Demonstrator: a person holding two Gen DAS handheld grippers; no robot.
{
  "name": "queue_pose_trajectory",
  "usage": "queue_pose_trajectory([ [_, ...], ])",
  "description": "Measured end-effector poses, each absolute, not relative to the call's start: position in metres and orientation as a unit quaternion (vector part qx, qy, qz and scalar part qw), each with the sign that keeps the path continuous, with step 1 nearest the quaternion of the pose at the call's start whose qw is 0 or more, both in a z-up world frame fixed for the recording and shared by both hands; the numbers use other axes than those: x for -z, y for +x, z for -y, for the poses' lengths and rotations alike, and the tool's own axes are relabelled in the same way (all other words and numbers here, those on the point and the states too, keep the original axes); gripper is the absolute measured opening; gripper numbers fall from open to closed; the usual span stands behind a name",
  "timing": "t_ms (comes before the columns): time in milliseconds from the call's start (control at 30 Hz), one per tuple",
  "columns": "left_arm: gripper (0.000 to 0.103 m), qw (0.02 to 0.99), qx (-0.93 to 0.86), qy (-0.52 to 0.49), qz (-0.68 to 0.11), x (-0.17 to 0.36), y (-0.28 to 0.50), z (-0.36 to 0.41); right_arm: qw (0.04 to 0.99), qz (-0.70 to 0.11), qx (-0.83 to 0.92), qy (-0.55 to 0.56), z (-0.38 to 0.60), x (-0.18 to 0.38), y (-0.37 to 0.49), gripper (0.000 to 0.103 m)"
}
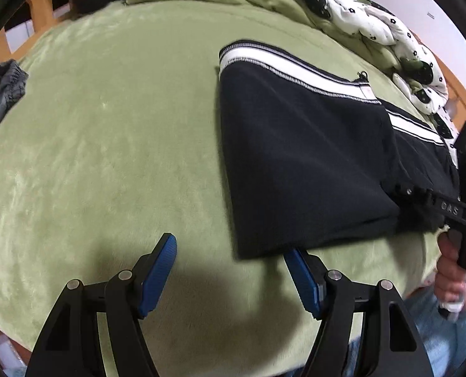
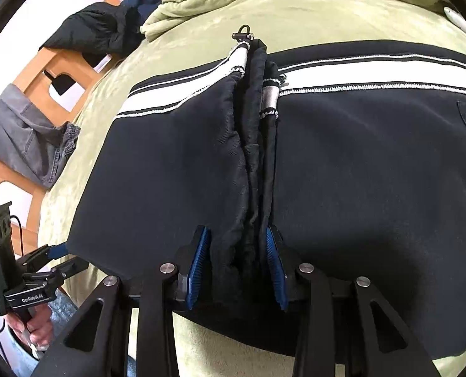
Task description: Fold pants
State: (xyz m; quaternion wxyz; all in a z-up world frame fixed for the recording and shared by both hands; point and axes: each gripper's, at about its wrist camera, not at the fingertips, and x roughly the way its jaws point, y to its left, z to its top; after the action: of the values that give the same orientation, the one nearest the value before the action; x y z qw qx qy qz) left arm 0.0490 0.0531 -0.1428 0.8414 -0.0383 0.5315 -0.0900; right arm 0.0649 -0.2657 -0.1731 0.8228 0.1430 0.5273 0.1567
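Black pants [image 1: 299, 157] with a white side stripe lay folded on a bed covered by a plush green blanket [image 1: 107, 125], the surface smooth across its middle and rumpled at the far edge. A white quilt [image 1: 374, 22] printed with small dark flowers was heaped along that far side against a pale wall. Grey clothing [image 2: 29, 138] hung over a light wooden chair [image 2: 54, 66] beside the bed, and a dark jacket [image 2: 101, 31] lay draped nearby.

The left gripper [image 1: 230, 270] hovered with its blue pads spread apart over bare blanket, just beside the near corner of the pants, holding nothing. The right gripper [image 2: 237, 264] sat at the bunched waistband edge of the pants, its jaws closing with gathered black fabric between the blue pads [image 2: 198, 264]; whether they pressed firmly could not be told. A hand [image 1: 452, 270] held the right gripper's handle above a pale blue sleeve [image 1: 446, 330].
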Motion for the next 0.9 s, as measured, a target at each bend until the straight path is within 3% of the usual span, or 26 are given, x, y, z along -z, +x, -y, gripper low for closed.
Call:
queue_pose_trajectory([
  [100, 0.068, 0.842, 0.071, 0.008, -0.534, 0.152, 0.046, -0.036, 0.832, -0.517, -0.147, 0.139, 0.265, 0.173, 0.061, 0.037],
  [133, 0.068, 0.85, 0.062, 0.012, -0.523, 0.152, 0.043, -0.034, 0.84, -0.508, -0.143, 0.129, 0.262, 0.172, 0.059, 0.032],
  [233, 0.067, 0.866, 0.039, -0.009, -0.499, 0.151, 0.036, -0.039, 0.855, -0.488, -0.137, 0.11, 0.259, 0.168, 0.053, 0.023],
  [333, 0.065, 0.879, 0.012, -0.031, -0.477, 0.152, 0.029, -0.046, 0.87, -0.461, -0.123, 0.122, 0.268, 0.157, 0.047, 0.02],
  [500, 0.065, 0.888, 0.032, -0.028, -0.458, 0.147, 0.018, -0.039, 0.886, -0.426, -0.088, 0.163, 0.306, 0.141, 0.037, 0.019],
  [633, 0.065, 0.887, 0.029, -0.013, -0.46, 0.151, 0.01, -0.033, 0.875, -0.444, -0.064, 0.181, 0.331, 0.149, 0.036, 0.019],
  [767, 0.065, 0.874, 0.032, -0.011, -0.484, 0.151, 0.007, -0.032, 0.87, -0.472, -0.057, 0.133, 0.322, 0.17, 0.039, 0.023],
  [900, 0.065, 0.871, 0.05, -0.034, -0.488, 0.135, -0.003, -0.041, 0.878, -0.468, -0.049, 0.09, 0.314, 0.157, 0.029, 0.029],
])
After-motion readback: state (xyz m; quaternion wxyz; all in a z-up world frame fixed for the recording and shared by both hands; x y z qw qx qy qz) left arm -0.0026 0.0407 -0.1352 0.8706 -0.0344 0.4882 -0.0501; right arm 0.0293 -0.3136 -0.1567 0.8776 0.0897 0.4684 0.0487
